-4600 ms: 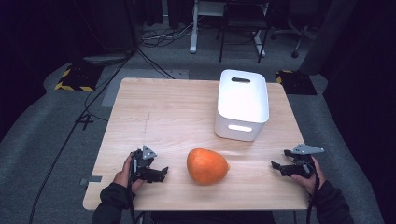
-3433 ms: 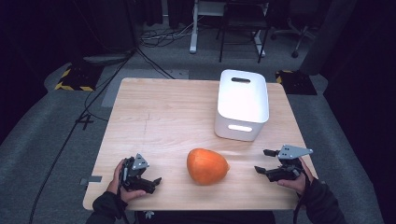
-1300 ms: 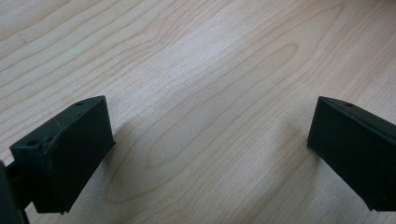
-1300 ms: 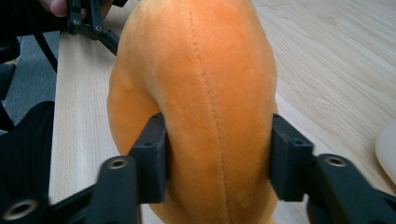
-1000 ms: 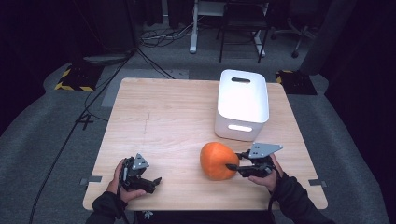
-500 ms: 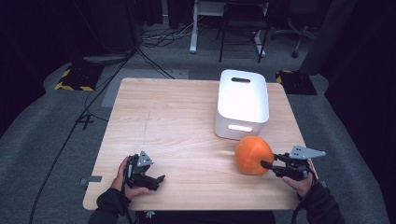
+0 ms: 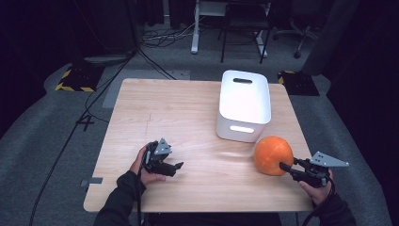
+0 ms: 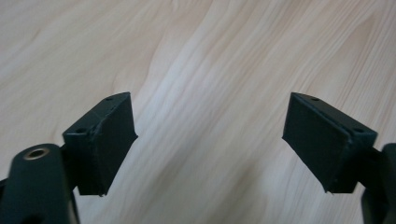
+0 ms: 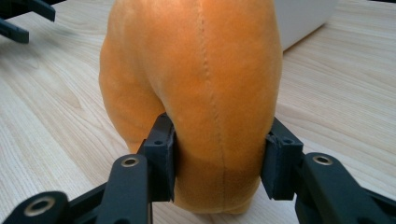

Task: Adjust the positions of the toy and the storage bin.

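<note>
Since the earlier frames, the orange plush pumpkin had shifted from mid-tabletop to the right, just beside the white bin. The right gripper pinched its soft lower end between its jaws; the left gripper rested released and empty. Plush might squirm free if lifted fast. The pale wooden tabletop stood over grey carpet in a dark room.

On the one wooden table, one orange plush pumpkin is counted at about 4 o'clock and one white bin at about 1 o'clock. Two grippers are counted: the left gripper at 7 o'clock and the right gripper at 4 o'clock. One chair is seen beyond the table at 12 o'clock.
</note>
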The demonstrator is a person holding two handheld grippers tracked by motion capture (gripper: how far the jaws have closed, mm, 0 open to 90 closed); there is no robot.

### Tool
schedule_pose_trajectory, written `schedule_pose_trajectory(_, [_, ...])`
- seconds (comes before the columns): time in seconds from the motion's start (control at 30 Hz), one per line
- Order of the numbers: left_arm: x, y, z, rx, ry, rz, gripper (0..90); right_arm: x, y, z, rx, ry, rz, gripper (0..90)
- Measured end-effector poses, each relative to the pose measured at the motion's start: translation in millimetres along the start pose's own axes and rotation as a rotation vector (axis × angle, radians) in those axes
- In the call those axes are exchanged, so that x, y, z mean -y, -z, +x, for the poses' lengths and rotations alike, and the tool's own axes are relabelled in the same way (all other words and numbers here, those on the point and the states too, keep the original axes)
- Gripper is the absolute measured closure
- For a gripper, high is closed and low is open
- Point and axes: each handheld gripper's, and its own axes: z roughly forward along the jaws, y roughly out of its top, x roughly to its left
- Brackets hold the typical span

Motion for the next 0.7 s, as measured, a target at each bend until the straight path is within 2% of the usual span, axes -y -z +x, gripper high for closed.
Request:
schedule_pose_trajectory(0.1, [-25.9, -4.1, 0.2, 0.033, -0.012, -0.043, 21.8, 3.2, 2.6, -2.2, 0.011, -0.009, -0.006, 54.0])
schedule_pose_trajectory(0.13, [-33.6, -3.6, 1.3, 0.029, -0.034, -0.065, 21.8, 4.3, 3.5, -3.4, 0.012, -0.001, -0.008, 54.0])
schedule_pose_trajectory(0.2, [-55.1, -4.2, -0.9, 0.043, -0.053, -0.124, 22.9, 5.8, 4.5, -3.5, 0.02, -0.008, -0.016, 54.0])
schedule_pose_trajectory(0.27, [-73.9, -6.9, -3.0, 0.04, -0.086, -0.152, 22.6, 5.9, 5.9, -3.1, 0.023, -0.017, -0.017, 54.0])
schedule_pose_trajectory(0.37, [-96.7, -12.7, -4.7, 0.056, -0.128, -0.17, 22.5, 7.3, 7.8, -5.2, 0.031, -0.013, -0.021, 54.0])
schedule_pose_trajectory(0.43, [-110.6, -18.9, -7.2, 0.067, -0.135, -0.188, 22.5, 8.1, 8.3, -4.9, 0.033, -0.028, -0.027, 54.0])
schedule_pose_trajectory(0.5, [-125.7, -25.1, -11.6, 0.072, -0.158, -0.196, 22.5, 8.9, 8.1, -5.6, 0.03, -0.021, -0.03, 53.9])
schedule_pose_trajectory(0.7, [-158.6, -39.8, -23.2, 0.083, -0.238, -0.19, 23.2, 9.7, 7.9, -6.9, 0.029, -0.003, -0.025, 53.4])
